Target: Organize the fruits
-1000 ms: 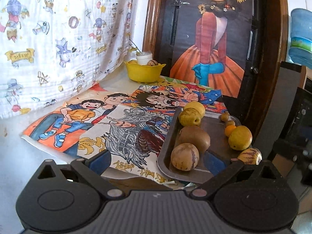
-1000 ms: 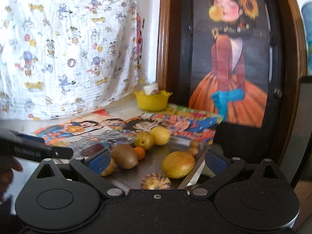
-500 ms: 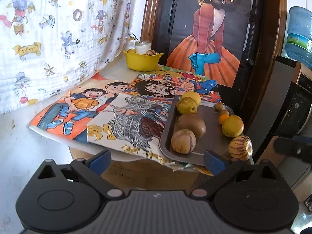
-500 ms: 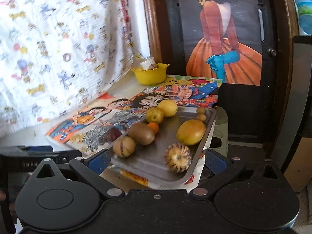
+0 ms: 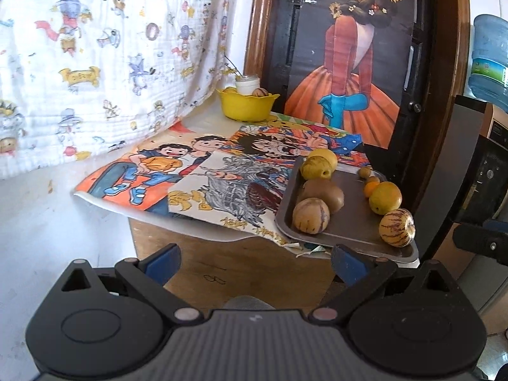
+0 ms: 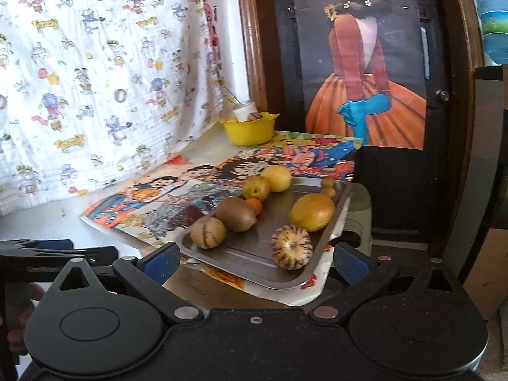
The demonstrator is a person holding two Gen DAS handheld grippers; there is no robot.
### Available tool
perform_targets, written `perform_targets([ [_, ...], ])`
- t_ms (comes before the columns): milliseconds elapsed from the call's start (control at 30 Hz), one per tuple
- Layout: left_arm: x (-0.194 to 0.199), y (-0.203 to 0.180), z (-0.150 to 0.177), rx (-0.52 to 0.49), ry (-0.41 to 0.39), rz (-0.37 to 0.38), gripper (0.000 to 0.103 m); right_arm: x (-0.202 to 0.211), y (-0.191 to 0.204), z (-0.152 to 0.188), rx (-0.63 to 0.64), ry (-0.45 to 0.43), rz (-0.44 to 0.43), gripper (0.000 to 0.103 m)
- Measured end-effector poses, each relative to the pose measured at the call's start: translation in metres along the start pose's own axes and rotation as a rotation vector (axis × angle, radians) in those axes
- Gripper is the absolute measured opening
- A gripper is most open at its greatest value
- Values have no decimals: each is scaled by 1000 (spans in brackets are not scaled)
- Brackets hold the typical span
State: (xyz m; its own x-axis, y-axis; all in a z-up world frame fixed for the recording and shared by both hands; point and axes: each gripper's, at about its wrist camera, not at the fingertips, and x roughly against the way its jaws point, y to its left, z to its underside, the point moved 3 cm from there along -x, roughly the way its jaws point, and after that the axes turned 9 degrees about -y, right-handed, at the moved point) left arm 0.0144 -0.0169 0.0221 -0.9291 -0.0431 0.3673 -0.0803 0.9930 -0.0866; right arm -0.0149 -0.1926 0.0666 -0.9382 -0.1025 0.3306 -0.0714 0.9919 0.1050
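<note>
Cartoon posters (image 5: 203, 171) cover the table, a yellow bowl (image 5: 246, 106) at my twelve o'clock beneath the printed cloth (image 5: 95, 63). My left gripper (image 5: 254, 262) and right gripper (image 6: 255, 262) both gape wide, empty. The metal tray (image 6: 254, 250) sits at one o'clock — kiwi (image 6: 236, 213), striped melons (image 6: 291, 247), a yellow mango (image 6: 312, 211) — nothing blocking it.

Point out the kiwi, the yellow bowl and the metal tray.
kiwi (image 6: 236, 214), right wrist view, middle of its brown skin
yellow bowl (image 6: 248, 132), right wrist view, front wall
metal tray (image 5: 352, 222), left wrist view, bare floor between fruits
</note>
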Motion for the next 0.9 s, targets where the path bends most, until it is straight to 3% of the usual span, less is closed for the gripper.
perform_targets([
  [300, 4, 4, 3, 2, -41, -8, 103, -6, -2, 9, 11, -14, 25, 102],
  [900, -1, 3, 5, -1, -41, -5, 103, -14, -3, 13, -2, 7, 25, 102],
])
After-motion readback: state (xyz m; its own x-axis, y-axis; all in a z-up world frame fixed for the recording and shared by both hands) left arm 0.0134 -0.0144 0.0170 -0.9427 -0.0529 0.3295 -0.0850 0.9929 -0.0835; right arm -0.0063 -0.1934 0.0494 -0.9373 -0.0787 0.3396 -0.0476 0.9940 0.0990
